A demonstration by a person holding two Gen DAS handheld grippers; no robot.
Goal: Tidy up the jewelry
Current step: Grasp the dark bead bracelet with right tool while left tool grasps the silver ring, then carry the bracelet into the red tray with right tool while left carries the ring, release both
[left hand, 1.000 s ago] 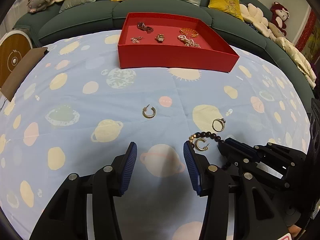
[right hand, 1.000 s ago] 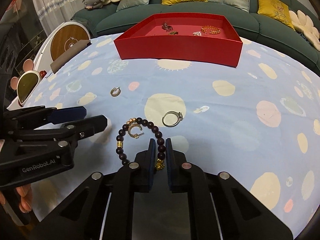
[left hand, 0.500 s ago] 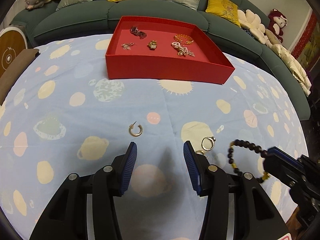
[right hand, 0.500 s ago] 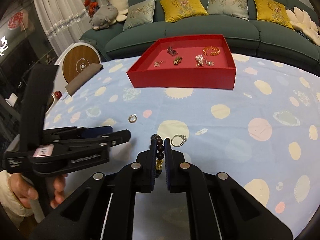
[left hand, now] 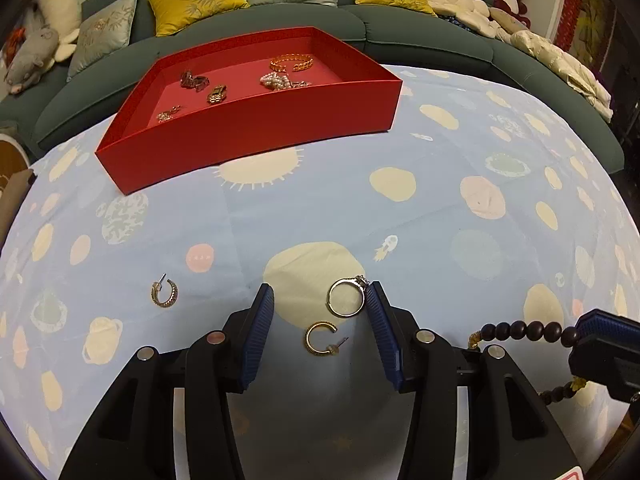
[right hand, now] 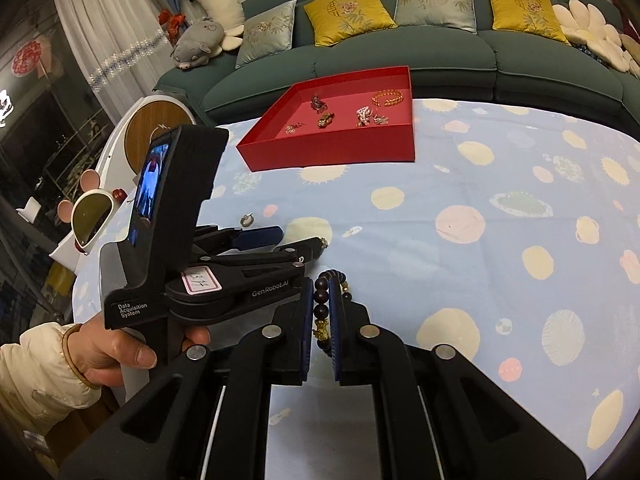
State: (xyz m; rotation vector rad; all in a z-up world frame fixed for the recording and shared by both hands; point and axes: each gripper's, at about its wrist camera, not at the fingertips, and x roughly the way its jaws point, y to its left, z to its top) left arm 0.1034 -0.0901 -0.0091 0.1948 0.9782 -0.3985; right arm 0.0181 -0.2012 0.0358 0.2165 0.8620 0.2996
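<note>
My right gripper (right hand: pixel 322 300) is shut on a dark bead bracelet (right hand: pixel 322 304) and holds it above the cloth; the bracelet also shows in the left wrist view (left hand: pixel 528 330). My left gripper (left hand: pixel 320 300) is open, low over the cloth, with a gold hoop earring (left hand: pixel 320 339) between its fingers and a silver ring (left hand: pixel 346 298) touching the right finger. A second hoop earring (left hand: pixel 164 292) lies to the left. The red tray (left hand: pixel 256 132) at the back holds several jewelry pieces.
The table wears a blue planet-print cloth (left hand: pixel 440 216). A green sofa (right hand: pixel 400 56) with cushions curves behind it. A round wooden-topped stand (right hand: pixel 156 136) and a mirror (right hand: pixel 90 212) sit at the table's left. A hand (right hand: pixel 116 344) holds the left gripper.
My right gripper lifted the bead bracelet off the cloth. My left gripper moved right and forward, now straddling the gold hoop earring beside the ring.
</note>
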